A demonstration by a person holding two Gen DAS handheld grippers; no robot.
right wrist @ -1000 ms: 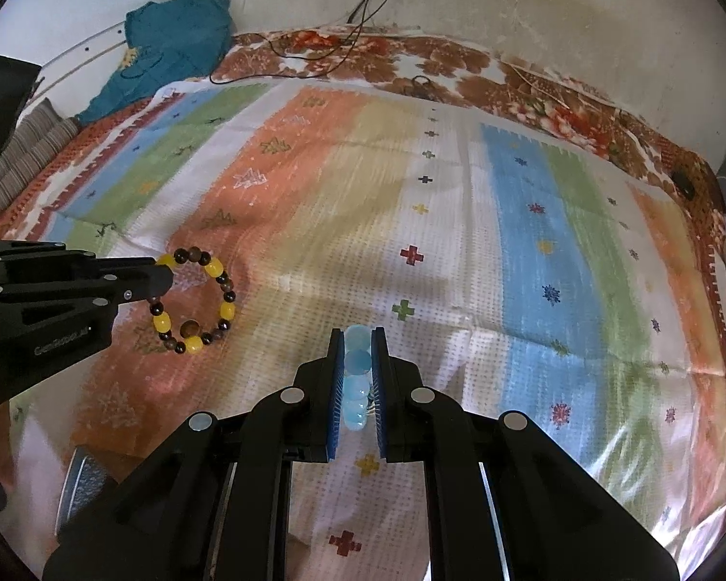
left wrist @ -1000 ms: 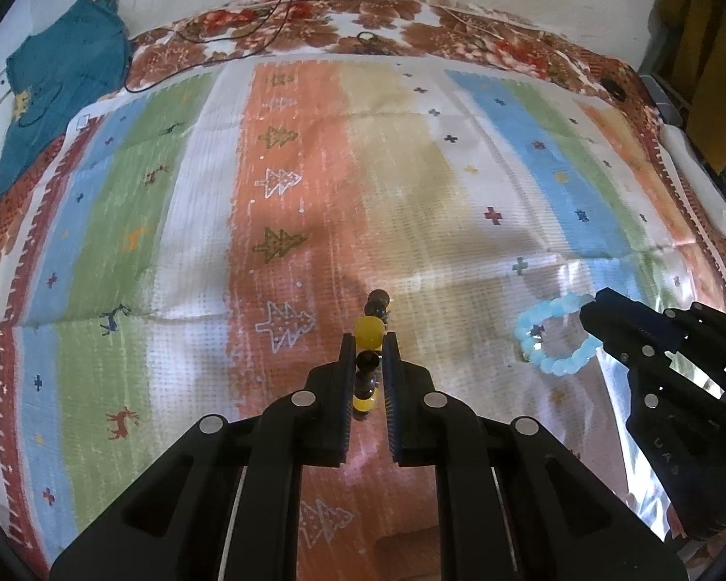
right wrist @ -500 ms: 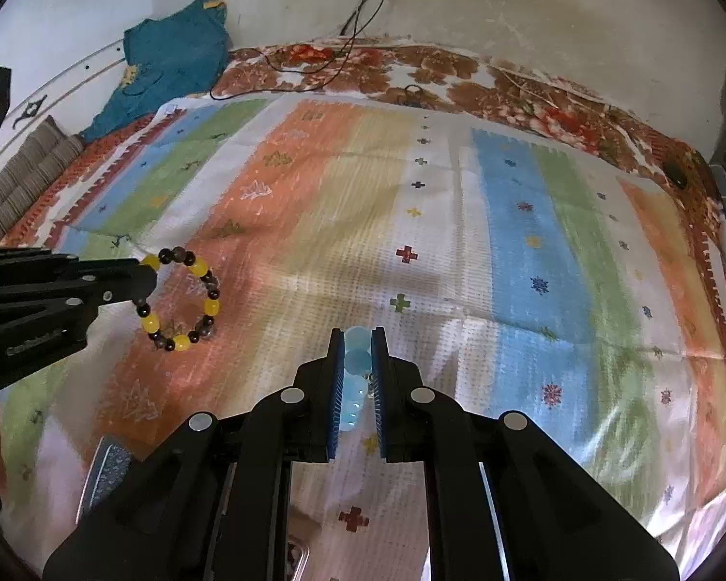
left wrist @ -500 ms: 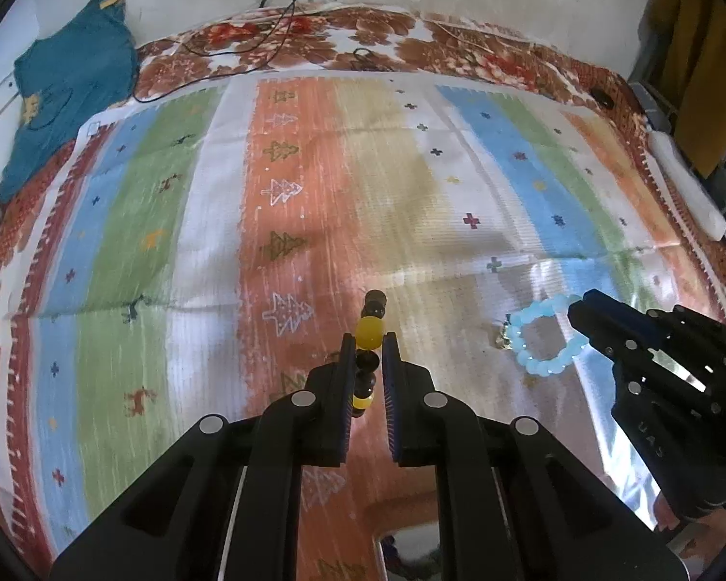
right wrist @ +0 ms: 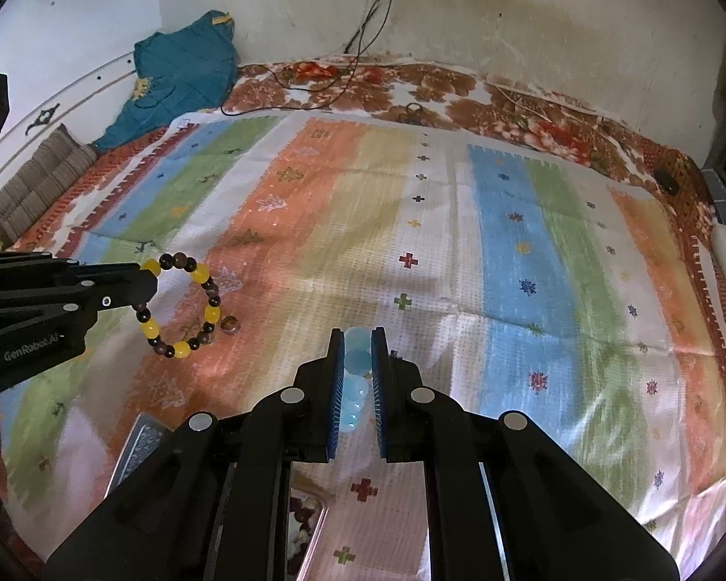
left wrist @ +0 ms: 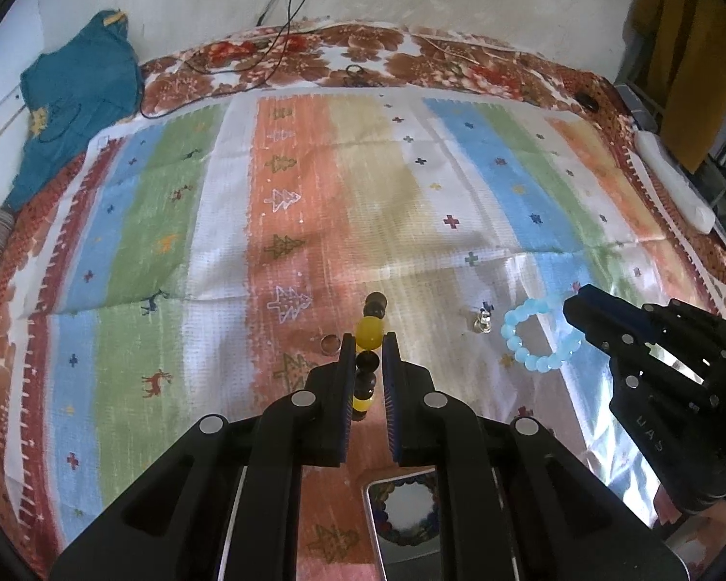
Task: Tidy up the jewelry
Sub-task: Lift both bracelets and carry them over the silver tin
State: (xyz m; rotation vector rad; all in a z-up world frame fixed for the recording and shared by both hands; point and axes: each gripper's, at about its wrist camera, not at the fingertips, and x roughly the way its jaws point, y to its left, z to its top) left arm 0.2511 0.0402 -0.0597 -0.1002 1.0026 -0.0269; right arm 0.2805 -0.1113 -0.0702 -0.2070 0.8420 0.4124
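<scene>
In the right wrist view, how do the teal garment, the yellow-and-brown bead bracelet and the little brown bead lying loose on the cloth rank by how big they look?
Largest to smallest, as they look:
1. teal garment, though farthest away
2. yellow-and-brown bracelet, held by the left gripper
3. loose brown bead, about as big as one bead of the bracelet

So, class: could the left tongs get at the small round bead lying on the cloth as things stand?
Probably not yet. The bead lies close by with nothing over it, but the left tongs are shut on the yellow bracelet, which must go first.
</scene>
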